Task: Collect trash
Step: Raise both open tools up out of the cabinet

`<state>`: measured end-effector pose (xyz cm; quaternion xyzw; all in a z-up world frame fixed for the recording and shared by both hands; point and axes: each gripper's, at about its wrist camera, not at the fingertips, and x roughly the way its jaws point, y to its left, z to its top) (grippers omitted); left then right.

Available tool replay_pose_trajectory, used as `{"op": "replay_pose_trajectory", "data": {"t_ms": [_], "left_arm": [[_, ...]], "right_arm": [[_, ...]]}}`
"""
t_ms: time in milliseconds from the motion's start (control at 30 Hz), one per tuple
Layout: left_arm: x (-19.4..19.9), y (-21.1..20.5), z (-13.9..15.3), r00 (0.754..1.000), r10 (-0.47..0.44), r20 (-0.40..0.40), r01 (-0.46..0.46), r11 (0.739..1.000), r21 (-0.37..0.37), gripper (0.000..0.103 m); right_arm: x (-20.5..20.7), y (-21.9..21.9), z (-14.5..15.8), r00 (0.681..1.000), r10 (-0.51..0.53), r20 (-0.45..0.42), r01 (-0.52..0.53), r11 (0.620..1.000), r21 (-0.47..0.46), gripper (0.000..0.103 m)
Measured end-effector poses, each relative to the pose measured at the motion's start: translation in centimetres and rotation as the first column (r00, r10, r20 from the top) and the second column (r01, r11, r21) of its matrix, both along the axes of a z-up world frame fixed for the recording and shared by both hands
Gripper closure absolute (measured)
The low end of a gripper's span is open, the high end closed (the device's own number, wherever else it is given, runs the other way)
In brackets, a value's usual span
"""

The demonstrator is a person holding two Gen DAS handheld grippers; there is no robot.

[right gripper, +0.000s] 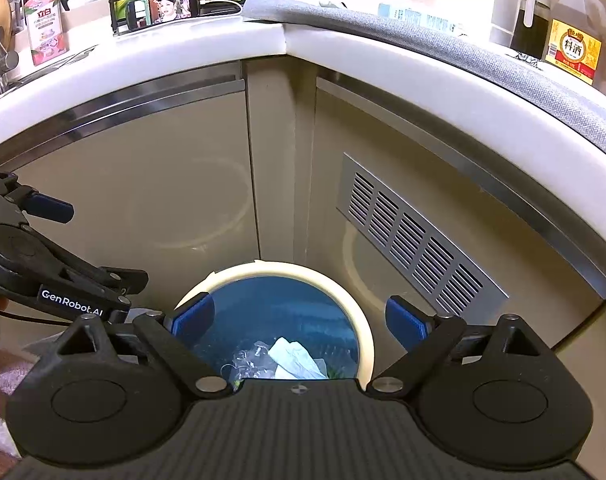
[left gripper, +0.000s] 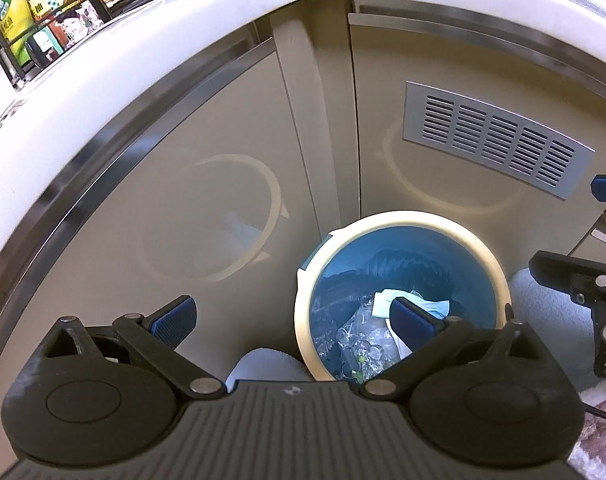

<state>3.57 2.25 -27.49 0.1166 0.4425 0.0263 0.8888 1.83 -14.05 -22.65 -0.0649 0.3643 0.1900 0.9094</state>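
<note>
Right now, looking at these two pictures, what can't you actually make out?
- Near part of the bin floor: right view, hidden by the right hand-held gripper; left view, by the left hand-held gripper.
- Clear plastic trash: crumpled and glinting, kind unclear.
- Bottles in the rack: left view, cut off by the top edge.
- Bin's outside and base: unseen from above.

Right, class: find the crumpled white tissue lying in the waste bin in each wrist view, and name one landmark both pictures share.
Left wrist view: the white tissue lies right of centre, low in the picture, inside the bin, partly behind a blue pad of the open fingers.
Right wrist view: it sits bottom centre, just above the gripper body.
Shared landmark: the metal vent grille on the cabinet door.
</note>
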Motion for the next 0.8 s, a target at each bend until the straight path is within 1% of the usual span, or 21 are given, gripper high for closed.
{"op": "replay_pose_trajectory", "data": {"t_ms": [267, 567, 700, 800], "left_arm": [[0.1, -0.14, -0.12, 1.0, -0.008, -0.009, 0.008, 1.0, 0.001, 0.0], [0.3, -0.26, -0.33, 1.0, -0.004, -0.016, 0.004, 1.0, 0.023, 0.0], [0.59, -0.2, -0.48, 0.999, -0.005, -0.033, 0.005, 1.0, 0.023, 0.0], [0.69, -0.09, -0.05, 1.0, 0.0, -0.015, 0.001, 1.0, 0.027, 0.0]], "right_arm": [[0.19, -0.24, -0.19, 1.0, -0.008, -0.01, 0.008, 1.0, 0.005, 0.009], [0.2, -0.53, -0.26, 1.0, -0.021, -0.009, 0.021, 1.0, 0.013, 0.009], [0.23, -0.66, -0.18, 1.0, -0.027, -0.004, 0.027, 1.0, 0.015, 0.009], [0.21, -0.96, 0.14, 0.999, -0.036, 0.011, 0.036, 0.999, 0.019, 0.009]]}}
